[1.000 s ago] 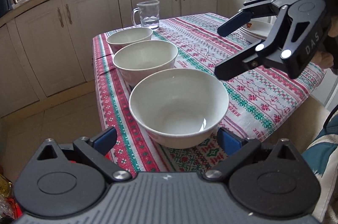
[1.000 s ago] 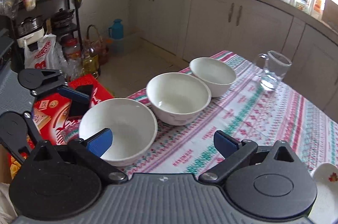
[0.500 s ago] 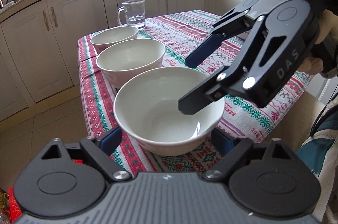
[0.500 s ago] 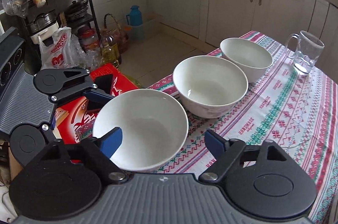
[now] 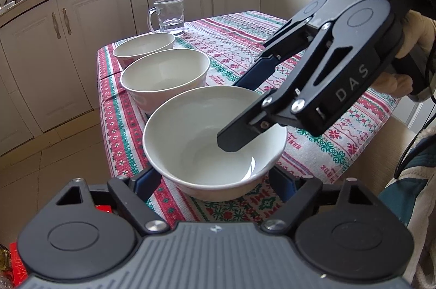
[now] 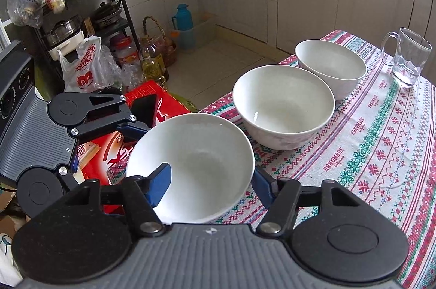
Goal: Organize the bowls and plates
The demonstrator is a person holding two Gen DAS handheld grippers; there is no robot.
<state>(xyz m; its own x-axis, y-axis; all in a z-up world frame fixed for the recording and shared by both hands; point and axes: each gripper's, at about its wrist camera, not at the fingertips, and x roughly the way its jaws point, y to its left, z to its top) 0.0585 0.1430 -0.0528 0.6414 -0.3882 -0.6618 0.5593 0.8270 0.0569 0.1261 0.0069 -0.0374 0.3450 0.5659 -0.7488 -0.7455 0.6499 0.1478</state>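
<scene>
Three white bowls stand in a row on the patterned tablecloth (image 5: 313, 147). The near bowl (image 5: 207, 152) (image 6: 196, 152) sits at the table's corner, the middle bowl (image 5: 166, 76) (image 6: 283, 103) and far bowl (image 5: 144, 45) (image 6: 329, 65) behind it. My left gripper (image 5: 215, 185) is open, its fingers either side of the near bowl's base. My right gripper (image 6: 211, 181) is open and straddles the near bowl's rim: one finger (image 5: 239, 136) (image 6: 159, 181) is inside the bowl, the other outside it.
A glass mug (image 5: 169, 16) (image 6: 408, 57) with a little water stands past the far bowl. Beside the table are a red box (image 6: 109, 152), oil bottles (image 6: 154, 65) and a loaded shelf rack (image 6: 68, 2). Kitchen cabinets (image 5: 81, 43) line the walls.
Both grippers have closed in on the near bowl. The right gripper came down over its rim, one finger going inside. The left gripper's fingers moved up beside its base.
</scene>
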